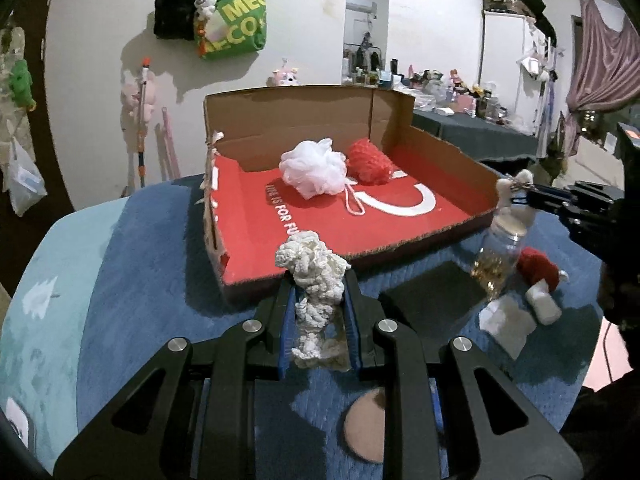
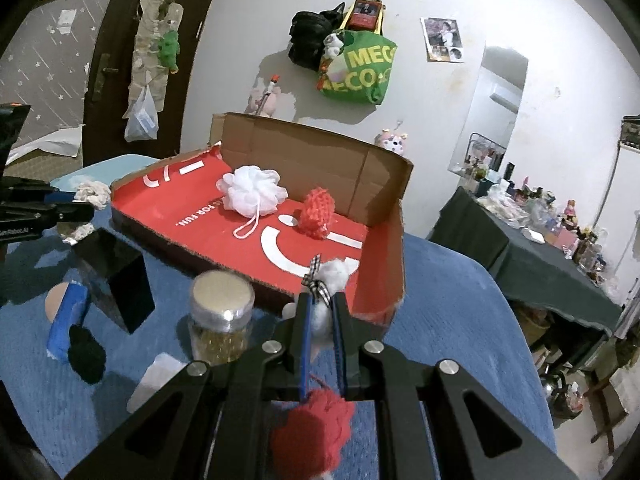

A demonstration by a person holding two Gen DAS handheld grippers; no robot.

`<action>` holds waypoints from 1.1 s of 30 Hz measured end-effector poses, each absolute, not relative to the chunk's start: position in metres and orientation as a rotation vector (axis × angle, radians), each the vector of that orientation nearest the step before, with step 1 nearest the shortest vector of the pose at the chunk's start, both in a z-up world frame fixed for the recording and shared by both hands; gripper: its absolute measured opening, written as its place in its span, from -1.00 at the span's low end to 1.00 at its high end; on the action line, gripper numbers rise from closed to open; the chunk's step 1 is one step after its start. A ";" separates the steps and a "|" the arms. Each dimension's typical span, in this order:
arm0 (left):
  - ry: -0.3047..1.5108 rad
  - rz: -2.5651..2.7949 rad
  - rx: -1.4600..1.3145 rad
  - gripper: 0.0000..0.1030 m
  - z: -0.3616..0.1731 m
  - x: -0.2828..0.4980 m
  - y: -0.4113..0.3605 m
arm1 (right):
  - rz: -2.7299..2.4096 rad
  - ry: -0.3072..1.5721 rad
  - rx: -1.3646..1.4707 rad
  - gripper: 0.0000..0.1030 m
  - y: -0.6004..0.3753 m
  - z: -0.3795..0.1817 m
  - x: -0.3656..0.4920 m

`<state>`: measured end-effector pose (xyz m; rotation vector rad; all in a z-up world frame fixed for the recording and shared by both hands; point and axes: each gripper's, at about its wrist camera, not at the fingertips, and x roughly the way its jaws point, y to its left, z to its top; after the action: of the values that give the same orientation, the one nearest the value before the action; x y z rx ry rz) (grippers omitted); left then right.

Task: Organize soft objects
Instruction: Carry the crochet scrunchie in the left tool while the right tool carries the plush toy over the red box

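Between my left gripper's (image 1: 320,280) fingers a cream knitted piece (image 1: 316,280) sits pinched, and my right gripper (image 2: 320,312) clamps a white plush toy (image 2: 334,276), both aimed at the red cardboard box (image 1: 400,216) ahead, presumably for dropping beside the white bath pouf (image 1: 314,168).

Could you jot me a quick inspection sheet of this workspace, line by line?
Surface: blue blanket, rumpled.
Job's things: open box holding white pouf and red knit.
Clutter: jar, black block, tissue.
Grippers: left gripper shut on cream yarn; right gripper shut on white toy.
Cables: nothing seen.
Surroundings: green bag on wall, crowded side table.
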<state>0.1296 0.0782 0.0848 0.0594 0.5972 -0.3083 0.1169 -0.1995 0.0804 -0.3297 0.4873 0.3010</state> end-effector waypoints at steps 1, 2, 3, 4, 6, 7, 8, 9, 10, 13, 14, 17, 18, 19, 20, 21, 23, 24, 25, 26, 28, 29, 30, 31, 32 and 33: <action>0.599 -0.320 0.057 -0.61 0.088 0.134 0.078 | 0.309 0.490 -0.325 -0.79 -0.199 0.083 0.121; 0.599 -0.328 0.056 -0.61 0.090 0.137 0.077 | 0.317 0.492 -0.320 -0.79 -0.199 0.085 0.125; 0.599 -0.337 0.056 -0.61 0.093 0.141 0.076 | 0.323 0.492 -0.318 -0.79 -0.199 0.087 0.128; 0.600 -0.343 0.057 -0.61 0.096 0.146 0.075 | 0.330 0.491 -0.316 -0.79 -0.198 0.090 0.132; 0.603 -0.360 0.056 -0.61 0.100 0.156 0.073 | 0.347 0.495 -0.315 -0.79 -0.195 0.094 0.142; 0.608 -0.370 0.053 -0.61 0.102 0.163 0.071 | 0.352 0.495 -0.318 -0.79 -0.193 0.096 0.146; 0.613 -0.376 0.052 -0.61 0.104 0.168 0.069 | 0.359 0.497 -0.323 -0.79 -0.191 0.098 0.151; 0.620 -0.383 0.054 -0.61 0.105 0.175 0.067 | 0.366 0.499 -0.326 -0.79 -0.189 0.099 0.157; 0.626 -0.390 0.055 -0.61 0.105 0.180 0.065 | 0.374 0.507 -0.326 -0.79 -0.187 0.100 0.162; 0.667 -0.400 0.036 -0.61 0.103 0.201 0.062 | 0.393 0.543 -0.333 -0.79 -0.180 0.101 0.183; 0.680 -0.399 0.038 -0.61 0.102 0.208 0.060 | 0.397 0.554 -0.333 -0.79 -0.179 0.100 0.188; 0.714 -0.393 0.048 -0.61 0.096 0.222 0.056 | 0.412 0.612 -0.326 -0.79 -0.176 0.096 0.210; 0.730 -0.397 0.046 -0.61 0.094 0.227 0.055 | 0.417 0.629 -0.322 -0.79 -0.176 0.094 0.215; 0.742 -0.397 0.043 -0.61 0.092 0.231 0.055 | 0.423 0.652 -0.311 -0.79 -0.177 0.093 0.221; 0.754 -0.395 0.040 -0.61 0.090 0.235 0.056 | 0.431 0.681 -0.300 -0.79 -0.177 0.090 0.229; 0.769 -0.392 0.037 -0.61 0.088 0.239 0.055 | 0.432 0.701 -0.291 -0.79 -0.178 0.088 0.234; 0.794 -0.389 0.030 -0.61 0.083 0.246 0.056 | 0.439 0.744 -0.264 -0.79 -0.180 0.085 0.245; 0.807 -0.389 0.028 -0.61 0.081 0.249 0.056 | 0.440 0.766 -0.248 -0.79 -0.181 0.083 0.251; 0.823 -0.390 0.027 -0.61 0.078 0.253 0.056 | 0.440 0.779 -0.240 -0.79 -0.182 0.082 0.254; 0.831 -0.389 0.026 -0.61 0.076 0.254 0.055 | 0.443 0.803 -0.226 -0.79 -0.183 0.081 0.258; 0.856 -0.392 0.030 -0.61 0.071 0.259 0.054 | 0.444 0.847 -0.204 -0.79 -0.185 0.077 0.266; 0.869 -0.393 0.028 -0.61 0.069 0.261 0.054 | 0.443 0.865 -0.198 -0.79 -0.184 0.075 0.270; 0.882 -0.387 0.028 -0.61 0.066 0.264 0.054 | 0.438 0.885 -0.190 -0.79 -0.186 0.073 0.275; 0.890 -0.381 0.028 -0.61 0.064 0.266 0.055 | 0.437 0.911 -0.184 -0.79 -0.186 0.070 0.279; 0.894 -0.379 0.029 -0.61 0.064 0.267 0.055 | 0.430 0.928 -0.178 -0.79 -0.187 0.067 0.282; 0.898 -0.376 0.027 -0.61 0.062 0.269 0.056 | 0.429 0.936 -0.174 -0.79 -0.187 0.066 0.284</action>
<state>0.2686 0.0561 0.0625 0.0270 0.8983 -0.3762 0.2837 -0.1872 0.0661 -0.1744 0.9356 0.4294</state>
